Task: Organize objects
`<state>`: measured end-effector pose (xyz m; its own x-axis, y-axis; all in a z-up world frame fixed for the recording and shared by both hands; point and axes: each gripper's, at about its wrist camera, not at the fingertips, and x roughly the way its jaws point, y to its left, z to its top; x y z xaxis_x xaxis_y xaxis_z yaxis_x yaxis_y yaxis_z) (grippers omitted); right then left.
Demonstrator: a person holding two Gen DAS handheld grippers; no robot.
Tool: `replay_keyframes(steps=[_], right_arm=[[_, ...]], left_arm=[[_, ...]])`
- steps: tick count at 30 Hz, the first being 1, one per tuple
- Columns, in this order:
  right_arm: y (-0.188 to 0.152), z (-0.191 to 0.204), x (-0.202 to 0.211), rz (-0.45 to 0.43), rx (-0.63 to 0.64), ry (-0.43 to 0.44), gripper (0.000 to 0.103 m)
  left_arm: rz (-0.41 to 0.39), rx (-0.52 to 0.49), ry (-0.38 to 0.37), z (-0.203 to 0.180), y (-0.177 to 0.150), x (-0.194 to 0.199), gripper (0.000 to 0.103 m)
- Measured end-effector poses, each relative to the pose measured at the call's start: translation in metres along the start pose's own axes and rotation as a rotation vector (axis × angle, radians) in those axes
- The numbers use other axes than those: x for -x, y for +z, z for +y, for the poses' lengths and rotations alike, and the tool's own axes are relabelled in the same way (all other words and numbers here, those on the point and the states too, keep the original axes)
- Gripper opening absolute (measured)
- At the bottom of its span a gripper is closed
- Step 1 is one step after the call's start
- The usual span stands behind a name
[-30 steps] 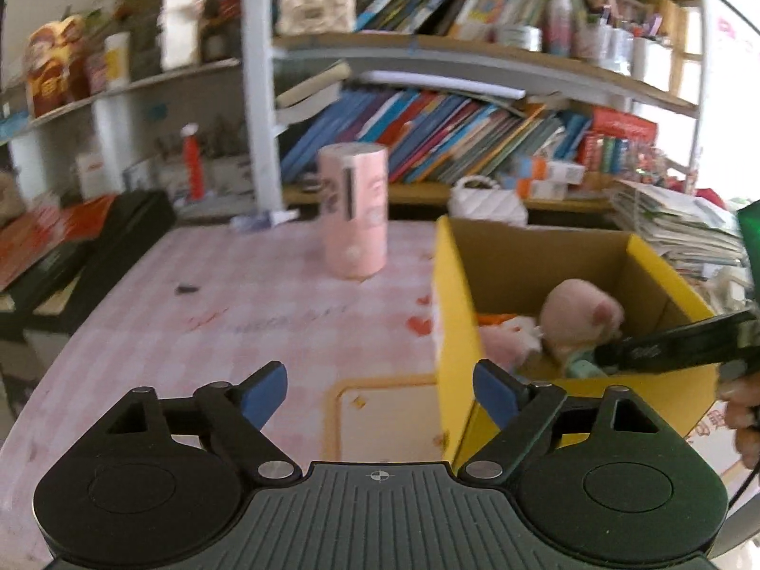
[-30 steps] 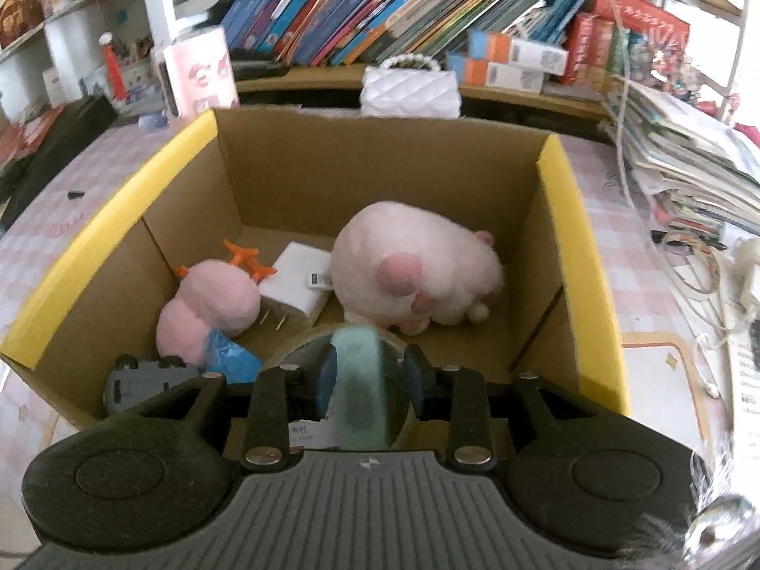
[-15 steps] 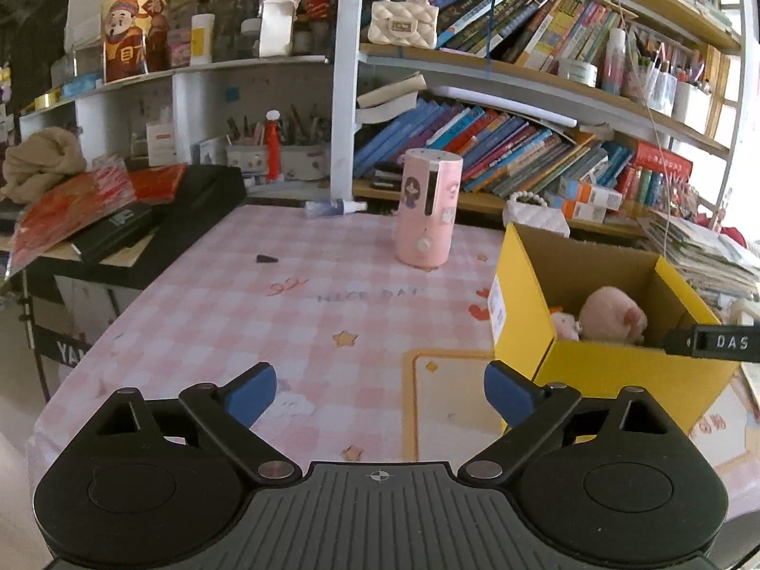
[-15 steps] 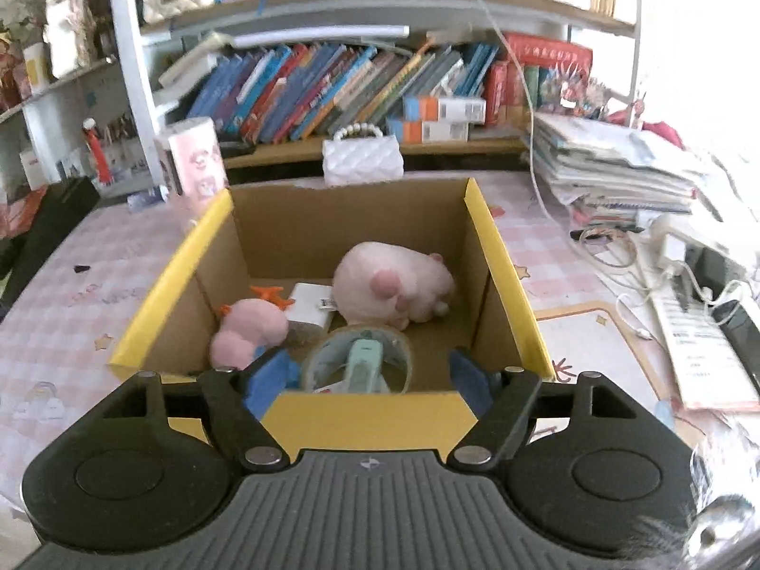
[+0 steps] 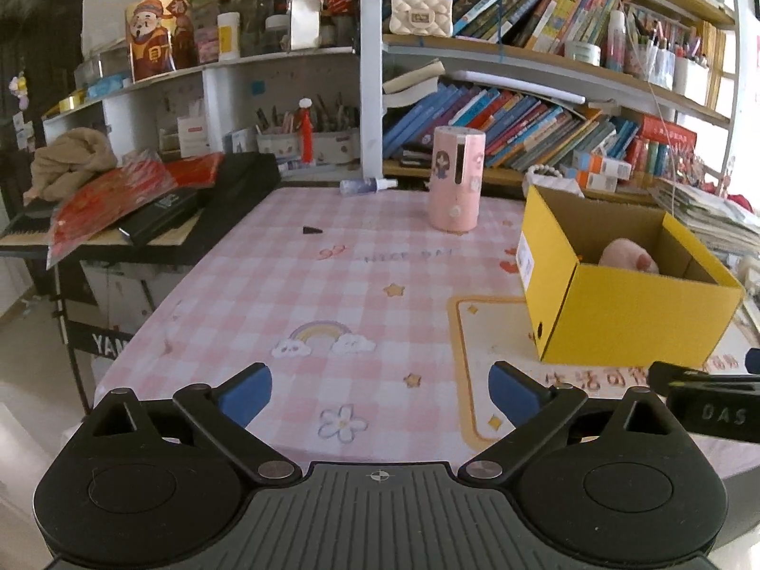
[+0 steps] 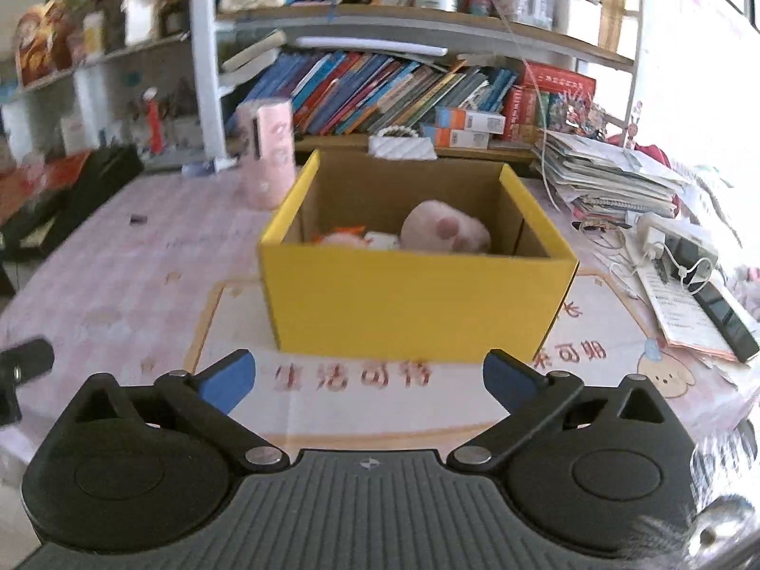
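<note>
Left gripper [image 5: 380,392]: blue-padded fingers [image 5: 247,389] spread wide, nothing between them, held low over the near edge of the pink checked tabletop [image 5: 304,294]. Right gripper [image 6: 368,377]: fingers [image 6: 228,377] likewise spread and empty, hovering just short of the box, over the cream printed mat [image 6: 361,399] with red characters.

Yellow cardboard box with plain brown inside [image 6: 413,294] stands open-topped on that mat, directly ahead of the right gripper and off to the right of the left one. It is the collecting place. Inside, seen over the near wall: a pink plush toy with a darker snout [image 6: 446,230] toward the right, a smaller pink plush with an orange bit [image 6: 339,236] toward the left, a white item [image 6: 380,239] between them. What lies lower in the box is hidden by the wall.

Outside the box on the tabletop: a tall pink cylindrical container with stickers [image 5: 456,178] near the far edge, a small clear spray bottle [image 5: 365,185] lying on its side behind it, a tiny dark wedge-shaped scrap [image 5: 311,229].

Judgement: both grippers sit back and free because the loose pieces look gathered; the task seems near its end, unless the pink cylinder is also meant to be put in.
</note>
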<state>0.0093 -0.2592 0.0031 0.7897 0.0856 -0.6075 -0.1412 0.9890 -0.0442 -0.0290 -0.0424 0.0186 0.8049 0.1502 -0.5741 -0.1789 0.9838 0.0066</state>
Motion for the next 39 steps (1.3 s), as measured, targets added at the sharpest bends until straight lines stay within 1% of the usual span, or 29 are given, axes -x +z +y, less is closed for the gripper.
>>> replay_keyframes(steps=[5,15,31,39], right_arm=[[-0.012,0.015,0.009,0.008,0.021,0.005,0.103],[-0.028,0.028,0.020,0.032,0.013,0.010,0.103],[-0.037,0.035,0.026,0.063,0.007,0.018,0.103],[-0.038,0.038,0.027,0.058,0.016,0.021,0.103]], left_arm=[[-0.001,-0.025,0.002,0.006,-0.008,0.010,0.100],[0.020,-0.045,-0.001,0.012,-0.019,0.018,0.102],[0.050,-0.054,0.001,0.014,-0.027,0.020,0.102],[0.050,-0.055,0.006,0.014,-0.026,0.021,0.103]])
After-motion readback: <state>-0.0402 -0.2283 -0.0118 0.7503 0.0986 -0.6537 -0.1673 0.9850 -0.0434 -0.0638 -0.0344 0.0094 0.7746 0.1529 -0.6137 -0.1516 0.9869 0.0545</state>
